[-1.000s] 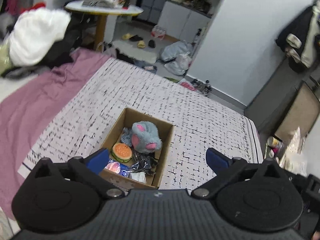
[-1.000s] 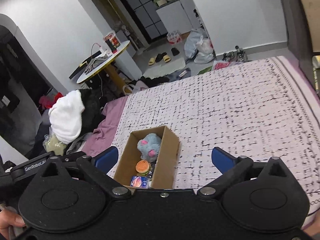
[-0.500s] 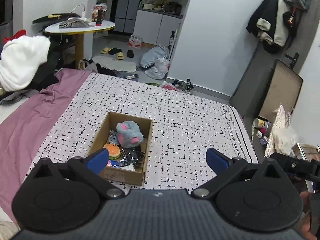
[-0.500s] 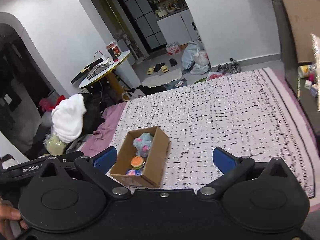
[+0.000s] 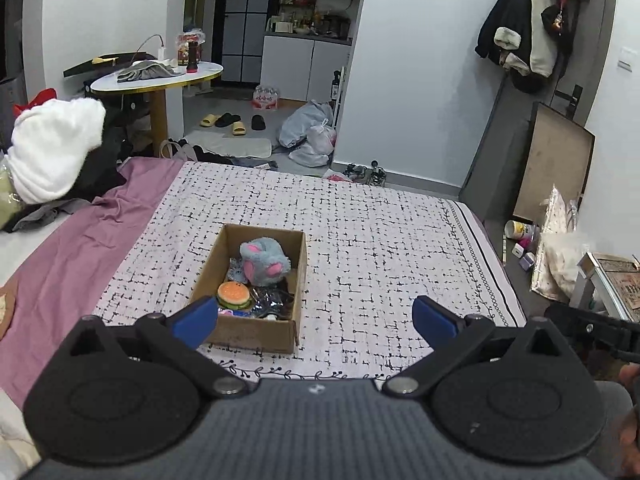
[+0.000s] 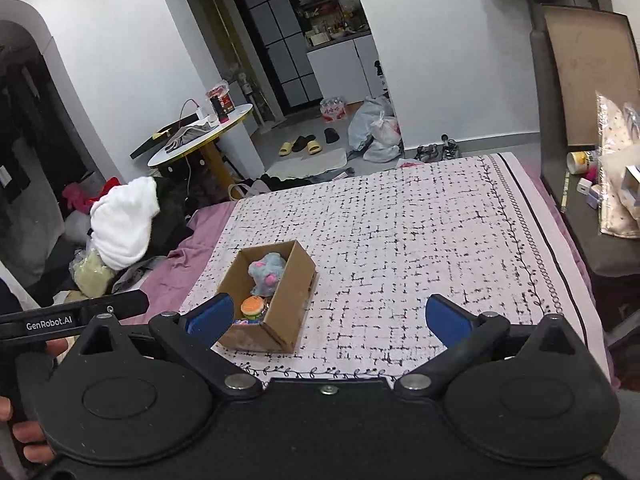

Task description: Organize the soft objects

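Observation:
A brown cardboard box (image 5: 298,280) (image 6: 292,304) sits on the black-and-white patterned bedspread (image 5: 380,248) (image 6: 420,248). Inside lie a grey-blue plush with pink patches (image 5: 266,262) (image 6: 266,270), a burger-shaped soft toy (image 5: 234,294) (image 6: 253,307) and some dark and shiny items. My left gripper (image 5: 316,316) hangs open above the bed's near edge, well short of the box, nothing between its blue fingers. My right gripper (image 6: 328,314) is also open and empty, with the box just ahead of its left finger. The other gripper's bar and a hand show at the edges of both views.
A purple sheet (image 5: 68,256) covers the left of the bed, with a white bundle (image 5: 52,152) and clothes piled beyond. A round table (image 5: 156,78), slippers and bags stand on the floor past the bed. Shelving with packets (image 5: 560,248) lies to the right.
Both grippers have drawn back and risen away from the box, which now looks smaller and farther. Both stay open and empty.

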Action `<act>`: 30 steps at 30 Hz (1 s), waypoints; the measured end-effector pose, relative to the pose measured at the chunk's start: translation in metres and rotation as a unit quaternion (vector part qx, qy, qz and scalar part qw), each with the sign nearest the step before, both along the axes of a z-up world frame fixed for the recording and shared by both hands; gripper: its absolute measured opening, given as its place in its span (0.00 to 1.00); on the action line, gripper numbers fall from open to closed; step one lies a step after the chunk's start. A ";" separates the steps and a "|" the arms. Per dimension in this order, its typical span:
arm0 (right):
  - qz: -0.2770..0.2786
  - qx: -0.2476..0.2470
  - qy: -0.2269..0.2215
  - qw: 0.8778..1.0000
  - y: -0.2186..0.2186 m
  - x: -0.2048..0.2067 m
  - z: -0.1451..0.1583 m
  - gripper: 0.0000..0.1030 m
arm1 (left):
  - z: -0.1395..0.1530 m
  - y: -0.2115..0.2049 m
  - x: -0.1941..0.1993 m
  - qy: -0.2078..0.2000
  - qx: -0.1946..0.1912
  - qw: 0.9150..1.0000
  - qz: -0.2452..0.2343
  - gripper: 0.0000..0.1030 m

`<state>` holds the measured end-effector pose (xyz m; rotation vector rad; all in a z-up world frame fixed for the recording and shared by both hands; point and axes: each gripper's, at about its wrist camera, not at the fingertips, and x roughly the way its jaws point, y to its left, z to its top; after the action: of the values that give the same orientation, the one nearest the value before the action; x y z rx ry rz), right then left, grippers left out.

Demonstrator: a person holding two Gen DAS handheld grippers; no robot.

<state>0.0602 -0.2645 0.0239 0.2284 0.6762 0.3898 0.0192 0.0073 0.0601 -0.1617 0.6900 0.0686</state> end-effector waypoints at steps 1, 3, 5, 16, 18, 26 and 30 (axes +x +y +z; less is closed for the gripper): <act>0.000 0.000 0.000 1.000 -0.001 -0.002 -0.001 1.00 | -0.001 -0.001 -0.002 0.000 0.004 1.000 0.001 1.00; 0.001 -0.004 -0.001 1.000 -0.003 -0.007 -0.002 1.00 | -0.003 -0.003 -0.005 -0.001 0.018 1.000 0.003 1.00; 0.000 -0.007 -0.002 1.000 -0.004 -0.010 -0.004 1.00 | -0.005 -0.005 -0.008 -0.002 0.023 1.000 0.002 1.00; 0.015 -0.014 -0.007 1.000 0.000 -0.021 -0.015 1.00 | -0.024 -0.011 -0.016 0.000 0.029 1.000 -0.004 1.00; 0.015 -0.017 -0.008 1.000 0.001 -0.022 -0.016 1.00 | -0.026 -0.011 -0.014 0.002 0.030 1.000 -0.002 1.00; 0.004 -0.024 -0.001 1.000 0.001 -0.019 -0.022 1.00 | -0.029 -0.011 -0.012 0.001 0.034 0.999 0.000 1.00; 0.007 -0.028 0.001 1.000 0.004 -0.019 -0.025 1.00 | -0.032 -0.011 -0.012 0.006 0.032 0.999 -0.002 1.00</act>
<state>0.0416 -0.2605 -0.0010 0.1712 0.6902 0.3838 0.0074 -0.0033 0.0282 -0.0985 0.6986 0.0885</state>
